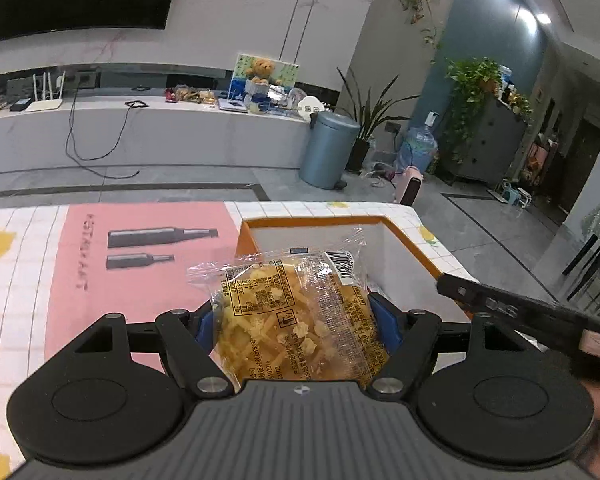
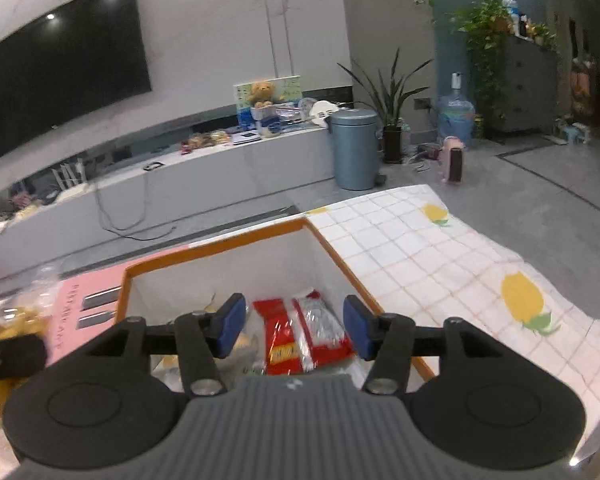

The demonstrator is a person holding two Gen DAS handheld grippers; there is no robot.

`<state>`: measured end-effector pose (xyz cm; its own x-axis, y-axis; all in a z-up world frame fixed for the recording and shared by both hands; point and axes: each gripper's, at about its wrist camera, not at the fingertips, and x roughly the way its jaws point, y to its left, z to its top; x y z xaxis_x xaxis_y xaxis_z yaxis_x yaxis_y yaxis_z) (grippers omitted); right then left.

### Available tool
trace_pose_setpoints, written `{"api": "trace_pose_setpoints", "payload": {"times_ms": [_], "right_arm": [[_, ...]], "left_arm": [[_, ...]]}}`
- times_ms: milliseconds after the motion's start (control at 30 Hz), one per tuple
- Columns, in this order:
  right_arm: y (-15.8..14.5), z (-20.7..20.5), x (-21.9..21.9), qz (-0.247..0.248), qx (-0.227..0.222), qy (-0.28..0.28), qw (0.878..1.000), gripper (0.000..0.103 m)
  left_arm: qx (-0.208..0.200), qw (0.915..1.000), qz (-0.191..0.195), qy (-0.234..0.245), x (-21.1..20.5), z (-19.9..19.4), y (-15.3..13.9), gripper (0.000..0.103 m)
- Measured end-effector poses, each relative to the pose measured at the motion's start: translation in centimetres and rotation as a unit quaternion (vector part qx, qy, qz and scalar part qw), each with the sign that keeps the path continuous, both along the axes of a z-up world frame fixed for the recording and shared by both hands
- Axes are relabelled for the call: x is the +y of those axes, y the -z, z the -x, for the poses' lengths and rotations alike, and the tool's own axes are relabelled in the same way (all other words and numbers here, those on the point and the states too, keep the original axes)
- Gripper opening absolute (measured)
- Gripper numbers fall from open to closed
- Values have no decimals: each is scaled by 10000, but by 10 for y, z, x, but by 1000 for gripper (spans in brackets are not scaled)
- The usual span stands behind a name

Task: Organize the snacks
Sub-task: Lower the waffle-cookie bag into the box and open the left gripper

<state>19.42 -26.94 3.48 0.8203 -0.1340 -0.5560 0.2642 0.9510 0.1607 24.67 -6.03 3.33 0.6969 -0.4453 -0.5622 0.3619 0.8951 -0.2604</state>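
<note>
My left gripper (image 1: 296, 324) is shut on a clear packet of yellow snacks (image 1: 300, 296), its blue pads pressing on both sides. The packet hangs over the near left corner of a white box with an orange rim (image 1: 312, 222). In the right wrist view my right gripper (image 2: 294, 330) stands open above the same box (image 2: 220, 246), with nothing between its pads. Below it, inside the box, lie a red snack packet (image 2: 280, 336) and a red-and-clear one (image 2: 324, 328). The yellow packet (image 2: 16, 320) shows blurred at the left edge.
The box stands on a table with a white checked cloth printed with lemons (image 2: 440, 264). A pink sheet with bottle pictures (image 1: 140, 264) lies to the left of the box. The table's far edge (image 1: 340, 203) runs just behind the box. A blue bin (image 1: 328, 148) stands on the floor beyond.
</note>
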Motion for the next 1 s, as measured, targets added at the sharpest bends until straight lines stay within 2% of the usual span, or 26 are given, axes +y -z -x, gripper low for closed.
{"api": "trace_pose_setpoints", "payload": {"times_ms": [167,267,367,500,633,767,900,1000], "right_arm": [[-7,21,-22,-135,-77,178,9997,54],[-15,28,-29,-182,-183,78,9996,54],[-19,41,-39,-283,-316,202,9989,55],[-20,48,-53,-487,-387,269,9977,55],[-15,51,-63,-608,-351,228,9973,56],[-1,47,-66,-608,-67,115,9981,56],[4,47,-74,-404,74,226,9989,56],[6,49,-81,-581,64,361,9976,56]], "left_arm": [[-61,9996,182,-205,-10,13,-9,85],[-48,9989,-49,-455,-25,15,-12,85],[3,9979,-195,-618,-39,20,-9,85],[108,9972,-246,-697,-60,20,-4,85],[73,9964,-510,-677,-86,25,0,85],[88,9941,-831,-695,-109,32,12,85],[168,9938,-889,-650,-125,32,25,85],[242,9935,-966,-555,-134,30,39,85]]}}
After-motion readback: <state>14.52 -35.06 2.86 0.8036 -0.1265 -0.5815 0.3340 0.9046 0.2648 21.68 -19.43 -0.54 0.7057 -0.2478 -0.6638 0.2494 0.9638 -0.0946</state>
